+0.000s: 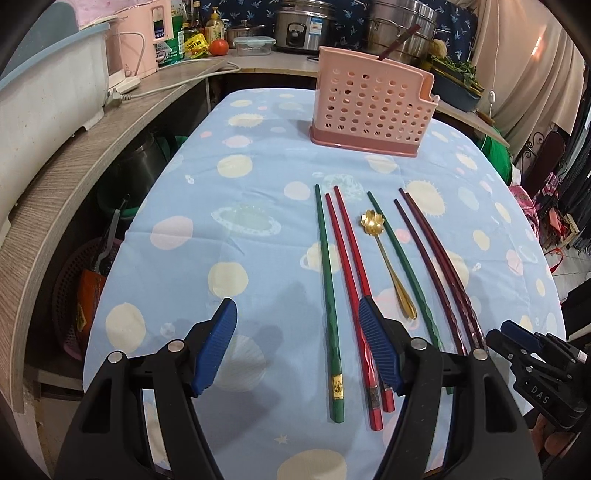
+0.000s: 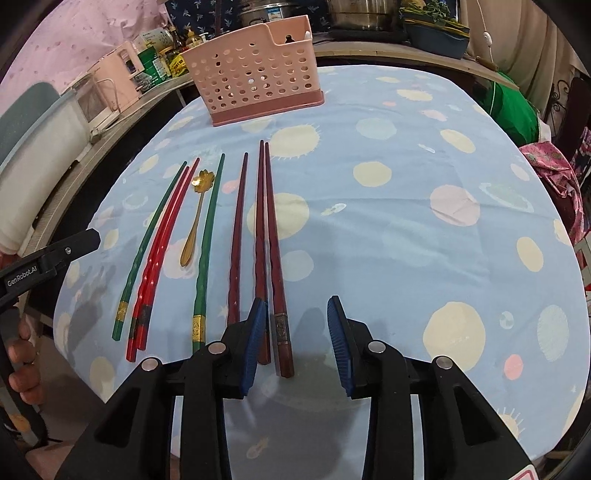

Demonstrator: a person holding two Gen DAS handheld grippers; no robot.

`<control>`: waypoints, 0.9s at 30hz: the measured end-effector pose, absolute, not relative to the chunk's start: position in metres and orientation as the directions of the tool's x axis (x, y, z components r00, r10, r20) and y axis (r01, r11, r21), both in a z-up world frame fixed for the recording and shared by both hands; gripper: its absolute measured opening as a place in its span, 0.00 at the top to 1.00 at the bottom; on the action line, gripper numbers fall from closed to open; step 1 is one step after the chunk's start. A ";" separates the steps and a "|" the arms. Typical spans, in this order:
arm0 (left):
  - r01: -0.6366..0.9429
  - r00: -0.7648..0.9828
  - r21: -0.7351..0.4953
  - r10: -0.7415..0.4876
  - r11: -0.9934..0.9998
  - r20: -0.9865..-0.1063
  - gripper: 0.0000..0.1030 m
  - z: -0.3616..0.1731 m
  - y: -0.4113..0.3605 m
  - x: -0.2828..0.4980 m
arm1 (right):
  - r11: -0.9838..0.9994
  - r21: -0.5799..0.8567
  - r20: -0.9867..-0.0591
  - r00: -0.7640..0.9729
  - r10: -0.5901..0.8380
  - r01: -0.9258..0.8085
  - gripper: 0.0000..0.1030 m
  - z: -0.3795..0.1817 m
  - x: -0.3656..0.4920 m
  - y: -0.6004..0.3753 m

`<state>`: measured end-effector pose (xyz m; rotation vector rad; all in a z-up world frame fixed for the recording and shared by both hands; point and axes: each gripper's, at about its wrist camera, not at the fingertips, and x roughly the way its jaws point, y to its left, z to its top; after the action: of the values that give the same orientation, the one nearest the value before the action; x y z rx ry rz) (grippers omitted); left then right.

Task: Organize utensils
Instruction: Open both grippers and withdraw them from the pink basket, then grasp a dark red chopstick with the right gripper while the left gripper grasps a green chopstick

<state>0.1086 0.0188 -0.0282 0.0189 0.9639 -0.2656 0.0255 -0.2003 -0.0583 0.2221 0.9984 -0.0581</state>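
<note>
Chopsticks lie side by side on the blue dotted tablecloth [image 1: 229,177]. From left to right there is a green chopstick [image 1: 327,280], a red pair [image 1: 351,277], a gold flower spoon [image 1: 391,266], a second green chopstick [image 1: 402,258] and dark maroon chopsticks [image 1: 436,266]. A pink perforated holder [image 1: 373,110] stands at the far end with a dark stick in it. My left gripper [image 1: 295,301] hovers open over the left green chopstick. My right gripper [image 2: 297,299] is open, and a maroon chopstick [image 2: 277,258] lies between its fingers untouched.
A wooden counter [image 1: 74,158] curves along the left, carrying a pink kettle [image 1: 136,40], bottles, a tomato and a rice cooker [image 1: 303,26]. Steel pots stand behind the holder. A green bag [image 2: 513,107] and pink cloth sit off the table's right edge. A hand [image 2: 22,354] holds the left gripper.
</note>
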 end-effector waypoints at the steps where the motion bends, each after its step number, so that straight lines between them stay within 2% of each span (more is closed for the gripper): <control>1: 0.232 0.536 -0.102 -0.215 0.967 -0.816 0.37 -0.030 0.019 0.108 | 0.976 0.159 -0.841 0.538 0.055 0.148 0.73 -0.060 0.026 -0.200; 5: 0.235 0.521 -0.102 -0.214 0.967 -0.827 0.37 -0.036 0.019 0.103 | 0.977 0.157 -0.850 0.523 0.060 0.142 0.82 -0.066 0.026 -0.198; 20: 0.255 0.460 -0.100 -0.212 0.962 -0.862 0.37 -0.057 0.015 0.091 | 0.981 0.134 -0.850 0.525 0.042 0.137 0.92 -0.070 0.023 -0.195; 27: 0.268 0.430 -0.102 -0.214 0.958 -0.877 0.41 -0.065 0.012 0.086 | 0.981 0.133 -0.850 0.525 0.041 0.138 0.92 -0.070 0.023 -0.195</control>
<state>0.0859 0.0117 -0.0653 0.0559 1.0860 -0.3008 0.0231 -0.1952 -0.0702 0.1927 1.0183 -0.0589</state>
